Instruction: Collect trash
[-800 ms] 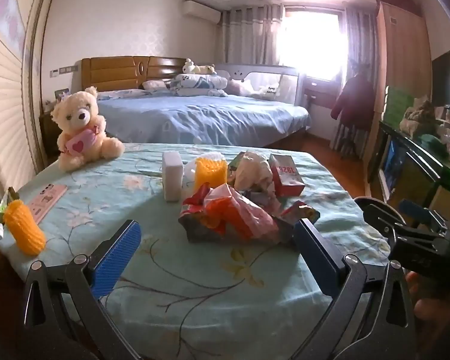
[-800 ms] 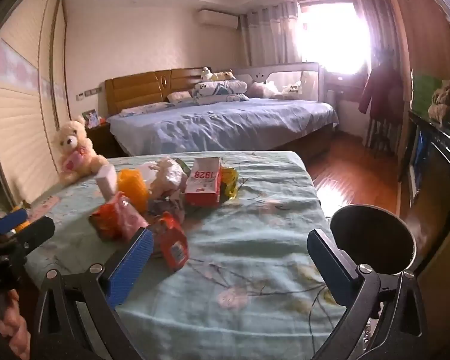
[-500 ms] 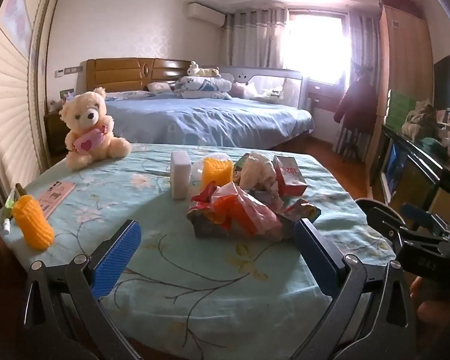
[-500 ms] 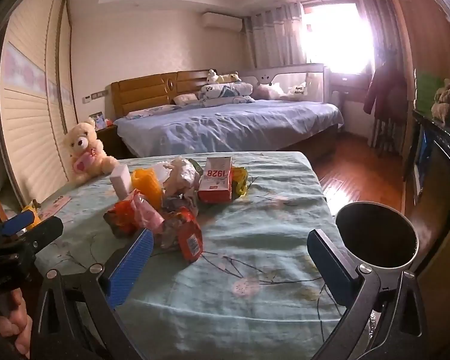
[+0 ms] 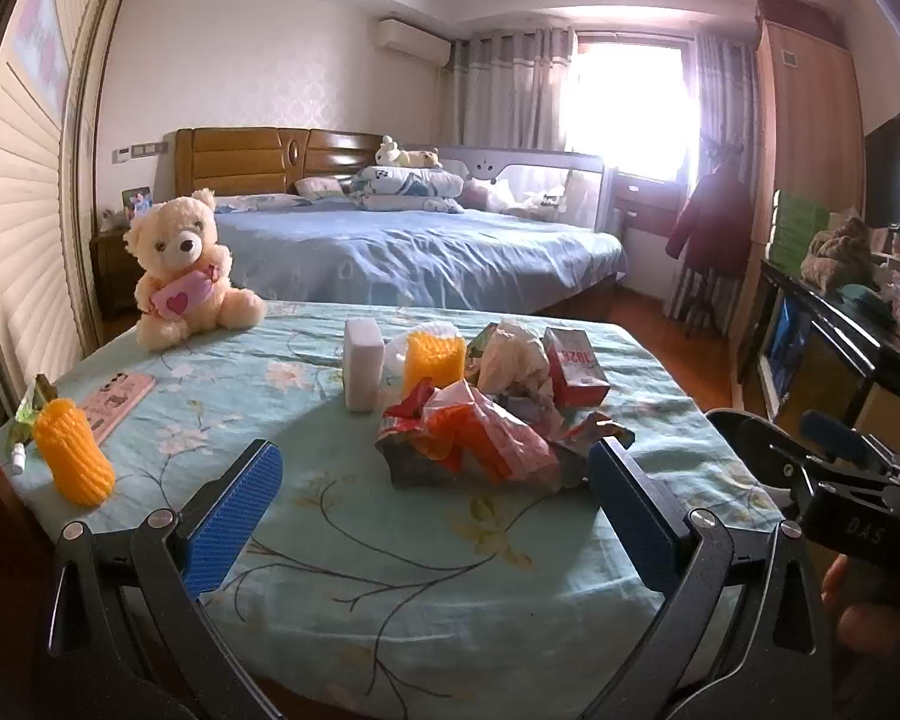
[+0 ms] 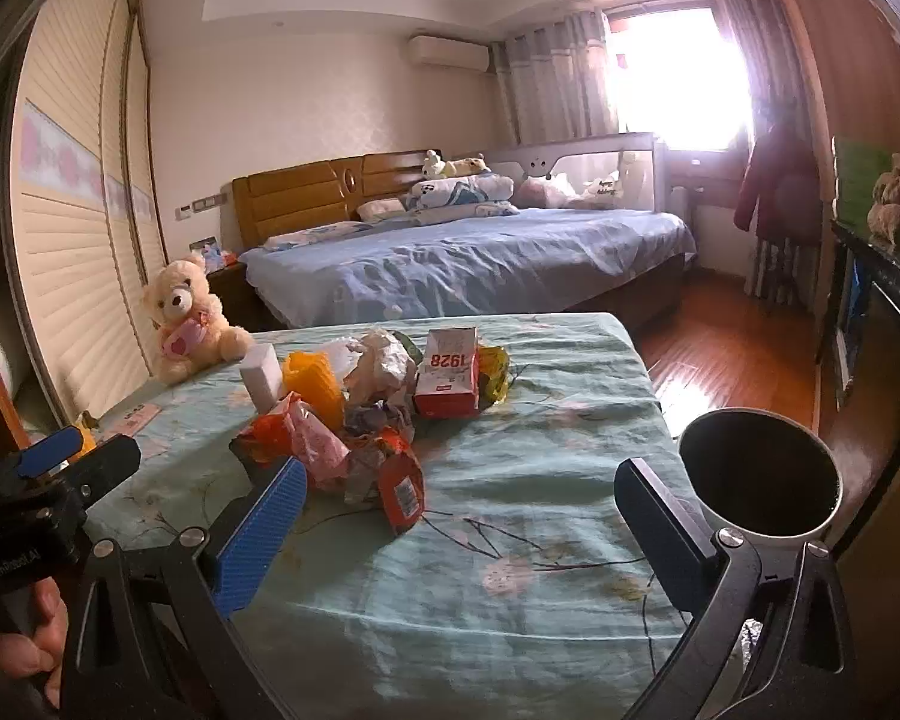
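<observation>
**Trash heap waits on bedroom table**

Crumpled wrappers lie piled mid-table on the floral cloth, a red carton marked 1928 beside them. The left gripper and right gripper hover near the table's front edge, fingers spread wide, holding nothing. A black bin stands at the table's right. A teddy bear sits at the far left corner.

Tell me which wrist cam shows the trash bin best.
Right wrist: the trash bin shows its whole dark mouth and pale rim beside the table. Left wrist catches at most a dark sliver behind the right tongs.
</observation>
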Tool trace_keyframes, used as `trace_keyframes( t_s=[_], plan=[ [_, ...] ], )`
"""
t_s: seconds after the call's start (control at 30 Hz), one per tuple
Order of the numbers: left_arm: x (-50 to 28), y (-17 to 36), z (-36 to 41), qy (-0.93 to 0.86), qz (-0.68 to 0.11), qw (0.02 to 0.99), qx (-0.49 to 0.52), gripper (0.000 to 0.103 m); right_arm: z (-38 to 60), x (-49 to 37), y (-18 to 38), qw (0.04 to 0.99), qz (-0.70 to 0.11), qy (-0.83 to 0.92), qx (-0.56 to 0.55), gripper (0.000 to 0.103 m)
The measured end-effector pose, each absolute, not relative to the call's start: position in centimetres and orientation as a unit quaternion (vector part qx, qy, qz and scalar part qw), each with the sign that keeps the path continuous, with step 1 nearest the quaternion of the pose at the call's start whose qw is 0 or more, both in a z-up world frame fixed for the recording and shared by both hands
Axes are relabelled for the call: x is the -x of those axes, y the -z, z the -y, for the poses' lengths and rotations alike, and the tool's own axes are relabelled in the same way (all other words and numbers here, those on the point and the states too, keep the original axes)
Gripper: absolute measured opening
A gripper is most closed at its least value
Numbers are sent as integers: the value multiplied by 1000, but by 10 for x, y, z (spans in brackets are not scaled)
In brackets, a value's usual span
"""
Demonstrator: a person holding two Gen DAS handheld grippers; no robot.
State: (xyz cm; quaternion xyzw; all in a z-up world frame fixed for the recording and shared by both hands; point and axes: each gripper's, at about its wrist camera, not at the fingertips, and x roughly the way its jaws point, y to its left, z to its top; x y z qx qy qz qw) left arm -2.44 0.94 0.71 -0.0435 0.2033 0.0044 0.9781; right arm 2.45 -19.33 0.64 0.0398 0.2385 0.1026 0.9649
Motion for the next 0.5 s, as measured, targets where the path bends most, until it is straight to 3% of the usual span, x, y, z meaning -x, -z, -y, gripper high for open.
trace_keyframes(
  t_s=[0.5],
  plan=[
    [23,-6,-10,-5,-203,978,44,103,192,-25,-2,962,-247,-108,-47,103]
  ],
)
